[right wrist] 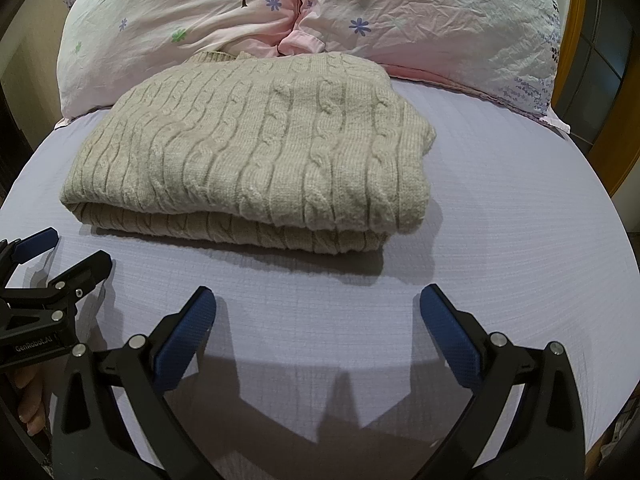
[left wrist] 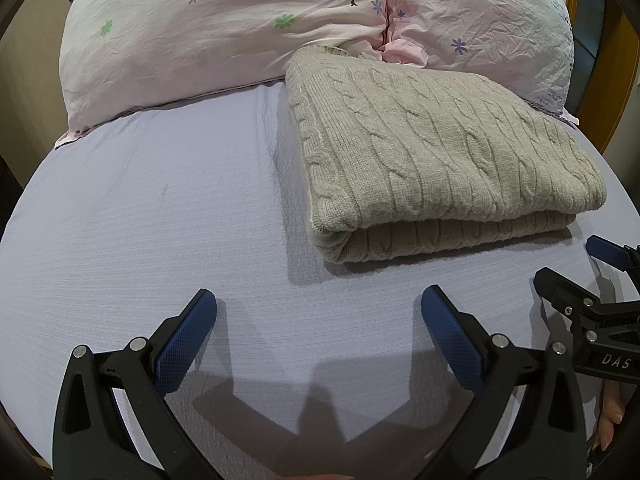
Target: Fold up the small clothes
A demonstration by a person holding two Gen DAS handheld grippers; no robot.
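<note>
A beige cable-knit sweater (left wrist: 436,148) lies folded in a thick rectangle on the lilac bed sheet (left wrist: 160,200); it also shows in the right wrist view (right wrist: 256,152). My left gripper (left wrist: 319,304) is open and empty, above the sheet, short of the sweater's near left corner. My right gripper (right wrist: 318,304) is open and empty, short of the sweater's near edge. The right gripper also shows at the right edge of the left wrist view (left wrist: 572,264), and the left gripper at the left edge of the right wrist view (right wrist: 68,248).
Two pink floral pillows (left wrist: 224,36) (right wrist: 432,28) lie behind the sweater at the head of the bed. A wooden frame (right wrist: 600,128) stands at the right. The sheet (right wrist: 500,220) is bare to the right of the sweater.
</note>
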